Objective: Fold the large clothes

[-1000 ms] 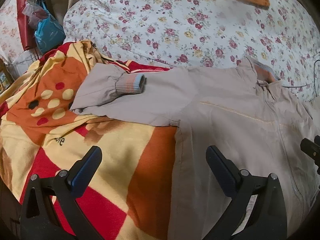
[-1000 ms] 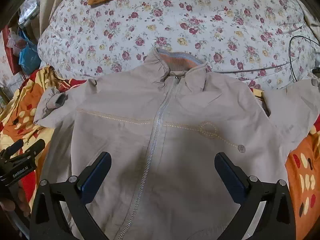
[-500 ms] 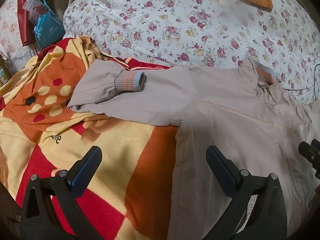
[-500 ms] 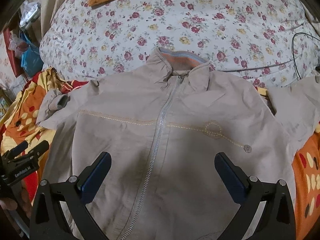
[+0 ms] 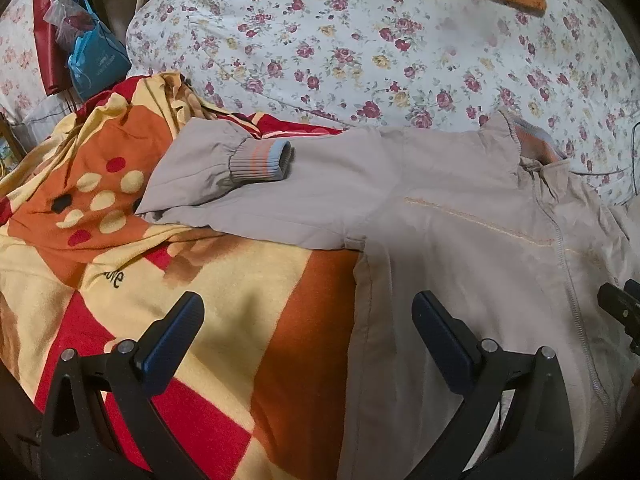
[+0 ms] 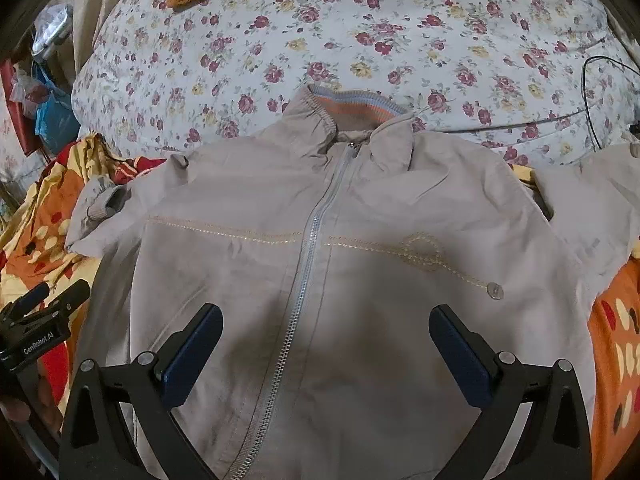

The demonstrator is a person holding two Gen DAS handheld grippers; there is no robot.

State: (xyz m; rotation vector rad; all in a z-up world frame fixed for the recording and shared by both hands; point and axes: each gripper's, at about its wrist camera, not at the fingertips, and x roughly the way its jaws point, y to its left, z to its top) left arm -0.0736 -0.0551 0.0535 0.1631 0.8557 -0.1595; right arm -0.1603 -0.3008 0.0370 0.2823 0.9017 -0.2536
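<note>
A bed with a flowery sheet [image 6: 360, 32] and an orange, red and yellow blanket [image 5: 224, 320] fills both views. The beige jacket [image 6: 340, 280] lies flat in the middle, zipped up. The left hand-held gripper [image 5: 308, 320] and right hand-held gripper [image 6: 326, 332] both hang above it, fingers wide apart, holding nothing.

The jacket [image 6: 360, 280] lies front up on the blanket [image 5: 240, 300], its collar [image 6: 352, 108] against the pillow [image 6: 360, 32] behind. Its one sleeve [image 5: 248, 184] stretches out left, the cuff [image 5: 260, 162] folded back on top. A bag [image 5: 94, 60] hangs far left.
</note>
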